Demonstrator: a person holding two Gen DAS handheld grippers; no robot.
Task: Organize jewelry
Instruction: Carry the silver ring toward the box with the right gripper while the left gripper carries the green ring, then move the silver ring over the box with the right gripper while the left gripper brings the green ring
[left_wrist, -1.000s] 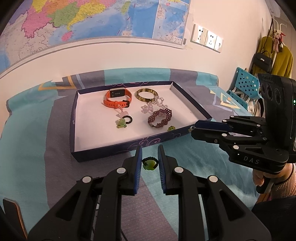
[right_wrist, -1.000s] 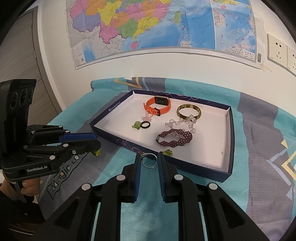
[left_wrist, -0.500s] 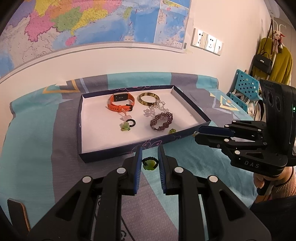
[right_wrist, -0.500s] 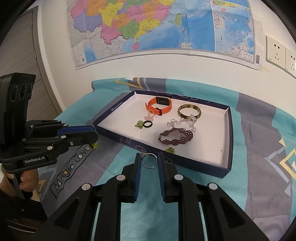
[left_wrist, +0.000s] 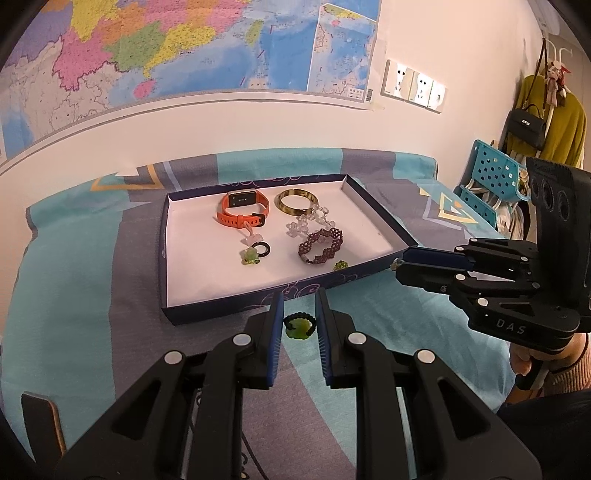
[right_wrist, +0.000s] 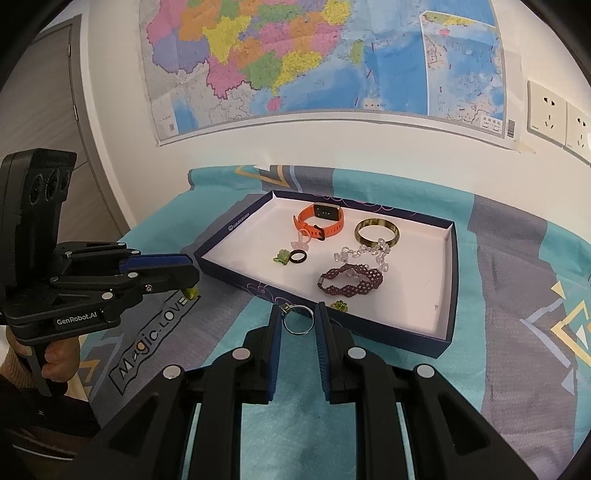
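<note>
Pinching a green-charm ring (left_wrist: 299, 325), the left gripper (left_wrist: 299, 314) faces the tray (left_wrist: 221, 308).

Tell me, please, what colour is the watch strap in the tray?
Orange watch strap, clearest in the left wrist view.

Both grippers are pulling back from the tray (left_wrist: 236, 308): it sits smaller and farther off in both wrist views than a second ago. Left gripper (left_wrist: 299, 325) carries the green-charm ring (left_wrist: 299, 326) back with it, right gripper (right_wrist: 297, 323) the silver ring (right_wrist: 297, 324); both rings now hang short of the tray's near wall.
</note>
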